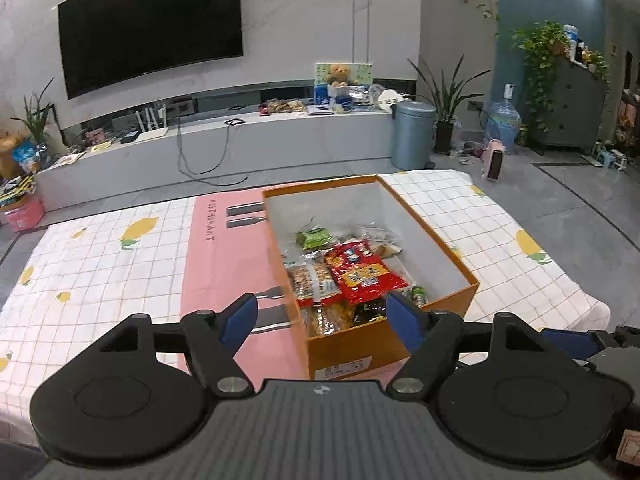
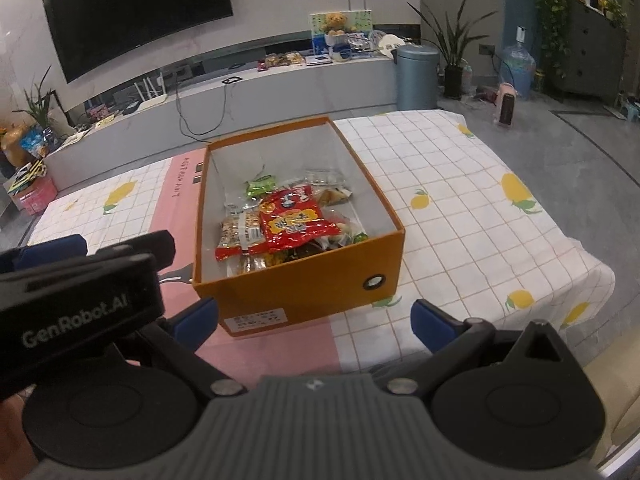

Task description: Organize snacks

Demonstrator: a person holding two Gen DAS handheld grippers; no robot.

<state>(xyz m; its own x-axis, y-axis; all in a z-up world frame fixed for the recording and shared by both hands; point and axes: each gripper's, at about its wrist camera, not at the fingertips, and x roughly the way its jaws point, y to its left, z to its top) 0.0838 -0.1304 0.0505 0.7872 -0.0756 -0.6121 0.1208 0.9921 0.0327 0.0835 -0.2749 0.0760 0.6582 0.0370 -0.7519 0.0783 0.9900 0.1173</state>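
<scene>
Right gripper [image 2: 314,322] alone shows box [image 2: 280,296] eyelet, perhaps.

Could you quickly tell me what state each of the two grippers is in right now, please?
Left gripper: open, holding nothing, in front of the orange box.
Right gripper: open, holding nothing, also short of the box.

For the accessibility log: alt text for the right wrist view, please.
An open orange box holding snack packets, a red packet on top, sits on a checked lemon-print tablecloth. The right tongs stand open and empty just short of the box, with the left tongs at the left edge.
</scene>
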